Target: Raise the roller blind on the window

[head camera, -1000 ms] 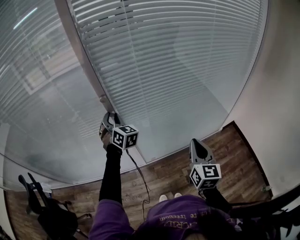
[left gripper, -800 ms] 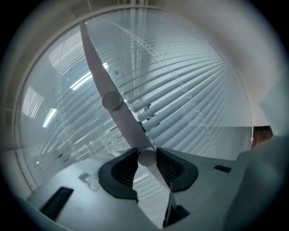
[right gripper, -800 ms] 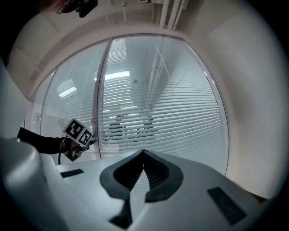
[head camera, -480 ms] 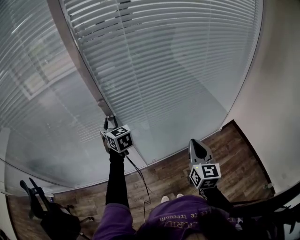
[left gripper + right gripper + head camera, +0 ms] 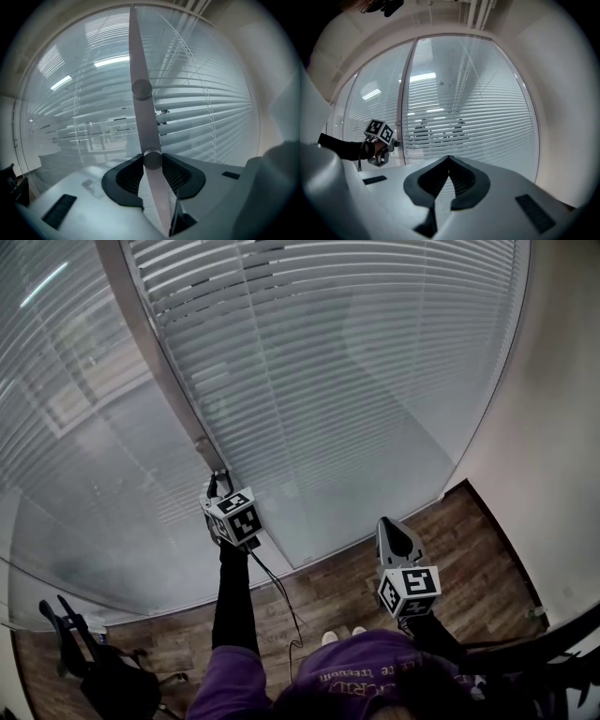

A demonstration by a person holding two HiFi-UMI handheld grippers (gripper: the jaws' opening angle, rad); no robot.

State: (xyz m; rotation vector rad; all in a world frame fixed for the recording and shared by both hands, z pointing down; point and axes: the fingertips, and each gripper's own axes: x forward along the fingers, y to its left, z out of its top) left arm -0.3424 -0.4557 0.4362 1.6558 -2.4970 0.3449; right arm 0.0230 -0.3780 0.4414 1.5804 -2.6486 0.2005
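The left gripper (image 5: 221, 482) is clenching its jaws on a round knob (image 5: 152, 160) on the grey window post (image 5: 150, 362). The slatted blind (image 5: 356, 352) is hanging behind the glass, right of that post. The right gripper (image 5: 393, 527) is hovering nearer, to the right, jaws pressed together on nothing.
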